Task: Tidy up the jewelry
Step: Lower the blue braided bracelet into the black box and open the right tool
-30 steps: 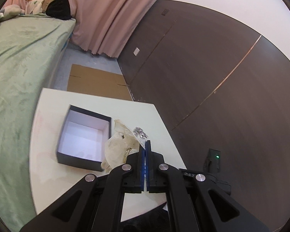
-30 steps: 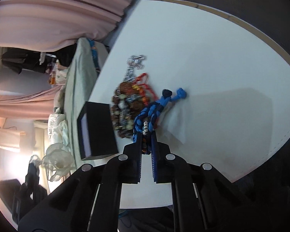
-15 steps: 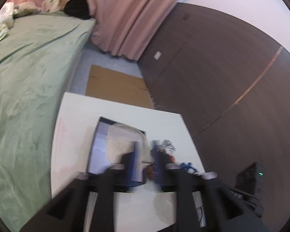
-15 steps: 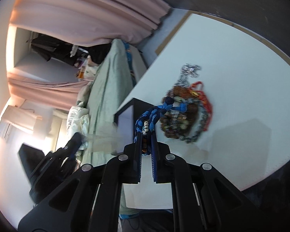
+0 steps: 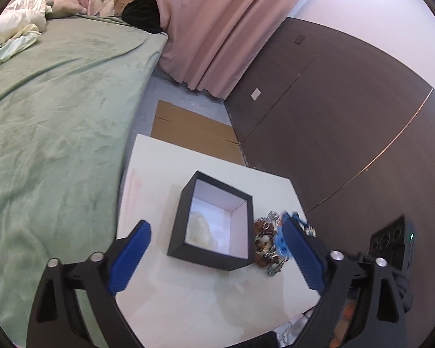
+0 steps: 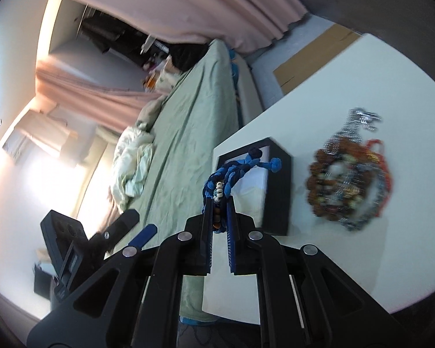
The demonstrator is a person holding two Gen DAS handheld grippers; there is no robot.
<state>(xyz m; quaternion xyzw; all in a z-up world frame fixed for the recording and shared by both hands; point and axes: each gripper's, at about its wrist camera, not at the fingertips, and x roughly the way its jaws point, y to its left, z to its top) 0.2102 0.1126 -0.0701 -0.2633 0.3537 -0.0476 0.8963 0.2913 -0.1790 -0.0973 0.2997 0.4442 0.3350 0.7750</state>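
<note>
A black box (image 5: 214, 226) with a pale inside stands open on the white table (image 5: 165, 298); a cream organza pouch (image 5: 198, 227) lies in it. My left gripper (image 5: 217, 237) is wide open and empty, its fingers either side of the box. A heap of beaded bracelets and chains (image 5: 268, 245) lies right of the box; it also shows in the right wrist view (image 6: 348, 177). My right gripper (image 6: 219, 203) is shut on a blue braided bracelet (image 6: 235, 171) with white and brown beads, held in the air over the box (image 6: 275, 188).
A bed with a green blanket (image 5: 49, 110) runs along the table's left side. Pink curtains (image 5: 217, 29) and a dark wooden wall (image 5: 348, 121) stand behind. Flat cardboard (image 5: 188, 130) lies on the floor past the table's far edge.
My left gripper has opened, let go of the pouch, which now lies in the box, and drawn back. My right gripper has lifted the blue bracelet off the heap and carried it over the box.
</note>
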